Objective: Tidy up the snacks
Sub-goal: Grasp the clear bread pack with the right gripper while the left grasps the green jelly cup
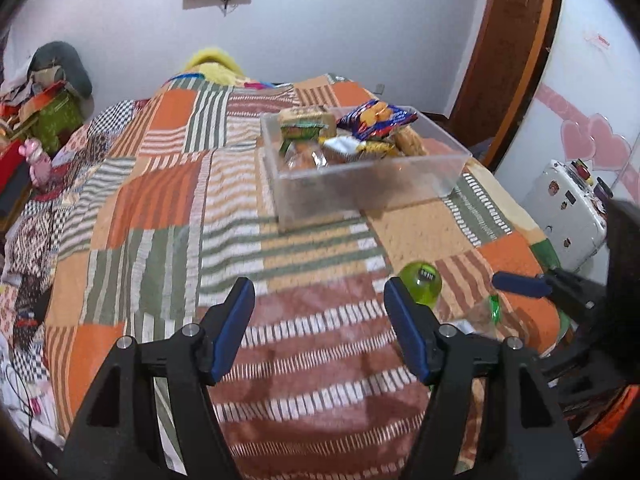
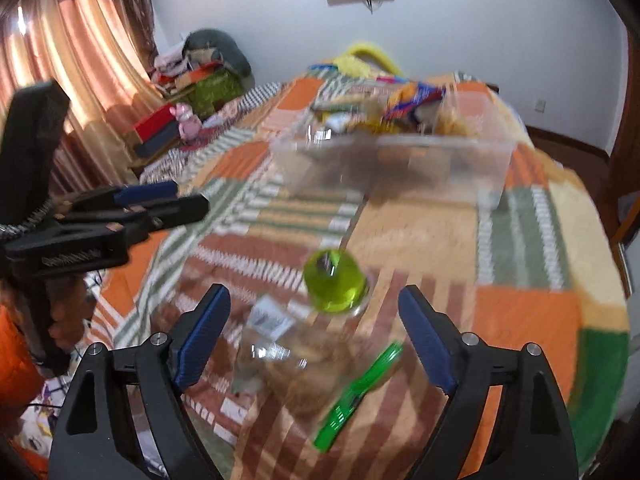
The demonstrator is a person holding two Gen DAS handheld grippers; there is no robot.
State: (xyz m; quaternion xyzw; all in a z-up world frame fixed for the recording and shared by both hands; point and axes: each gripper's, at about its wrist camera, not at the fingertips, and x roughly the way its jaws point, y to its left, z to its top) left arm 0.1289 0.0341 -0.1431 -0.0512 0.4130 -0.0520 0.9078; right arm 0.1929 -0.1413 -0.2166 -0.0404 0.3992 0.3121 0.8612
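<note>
Most snacks already sit in the clear bin [image 1: 360, 184] on the bed [image 1: 160, 200]. One green-lidded jar [image 2: 320, 336] lies outside, between the right gripper [image 2: 314, 300] fingers, apart, unclamped. Left gripper [image 1: 320, 292] empty, fingers apart.

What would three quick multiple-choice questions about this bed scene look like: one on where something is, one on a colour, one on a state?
1. Where are most snacks?
A. in the clear box
B. on the floor
C. on a shelf

2. What colour is the jar's lid?
A. red
B. green
C. white

3. How do the right tongs stand?
A. shut on the jar
B. open, holding nothing
C. shut, empty

Answers:
A, packets fill the clear box on the blanket.
B, the jar has a lime-green lid.
B, the right tongs gape with the jar lying untouched between them.
</note>
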